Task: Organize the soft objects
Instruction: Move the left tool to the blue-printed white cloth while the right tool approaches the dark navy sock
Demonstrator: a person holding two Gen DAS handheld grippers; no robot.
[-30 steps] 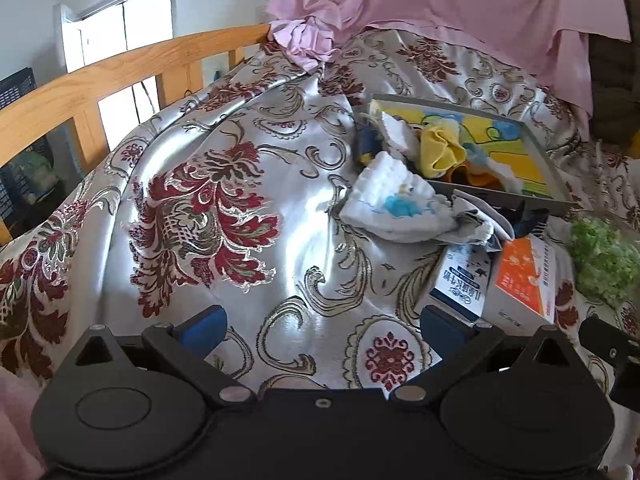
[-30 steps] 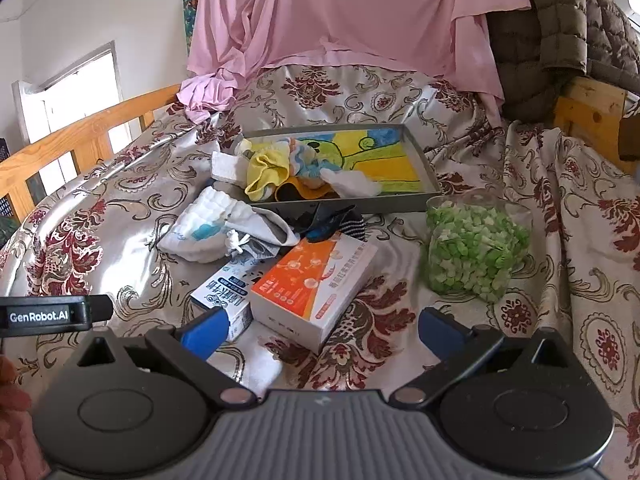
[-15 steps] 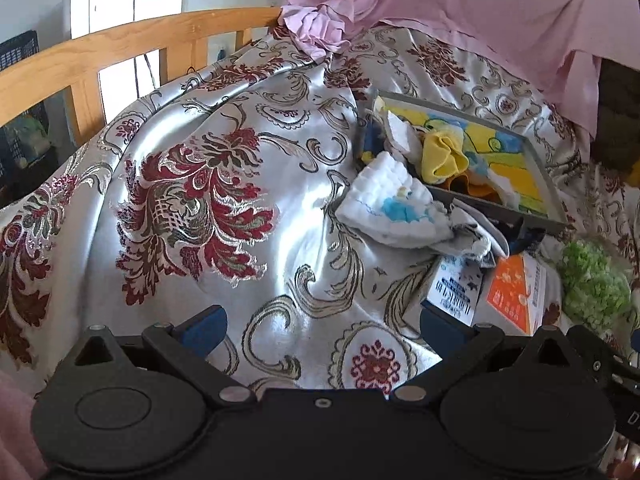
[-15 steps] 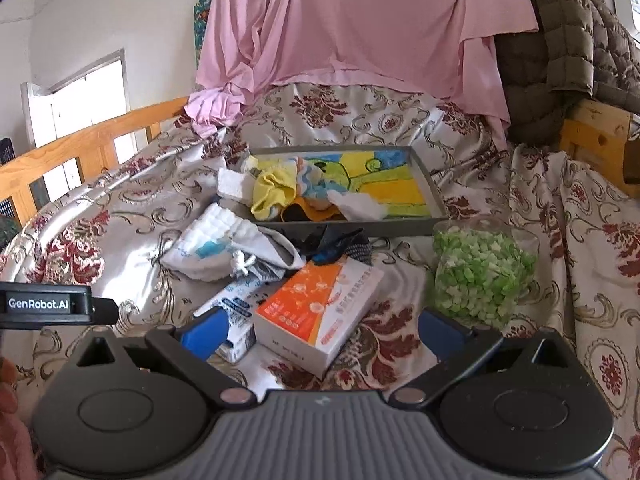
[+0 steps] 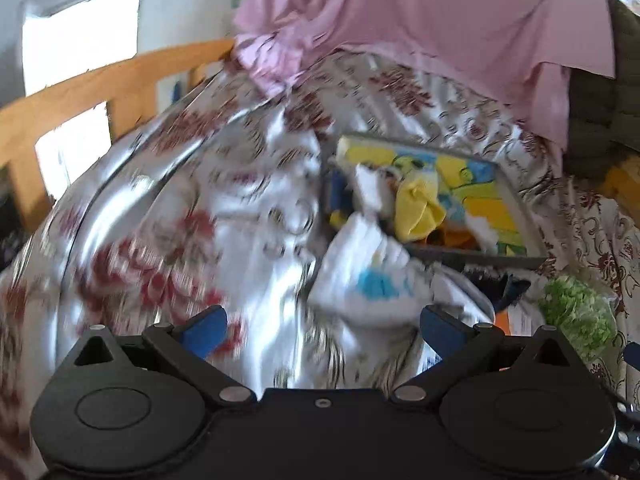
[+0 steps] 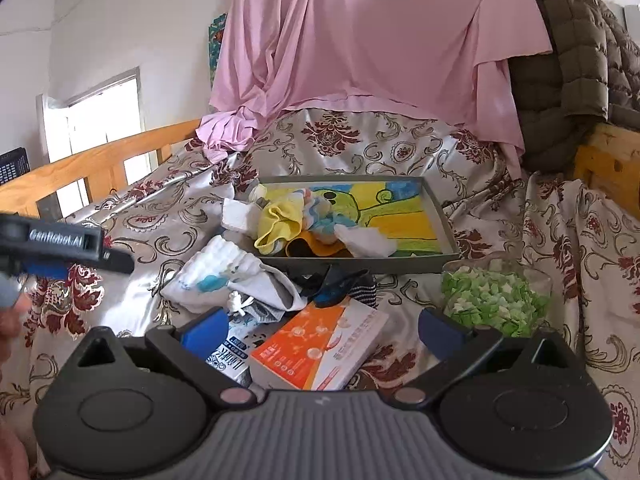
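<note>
A grey tray with a colourful picture bottom lies on the bed, and the same tray shows in the blurred left wrist view. A yellow cloth and other small cloths lie inside it. In front of the tray rests a white cloth with a blue print, seen close as the white cloth. Dark socks lie beside it. My left gripper is open just short of the white cloth, holding nothing. My right gripper is open above the boxes, holding nothing.
An orange and white box and a blue and white carton lie near me. A clear container of green pieces stands at right. A wooden rail runs along the left. Pink fabric hangs behind.
My left gripper has swung right and forward toward the white cloth, blurring its view. My right gripper has lifted and drawn back a little. Both stay open.
</note>
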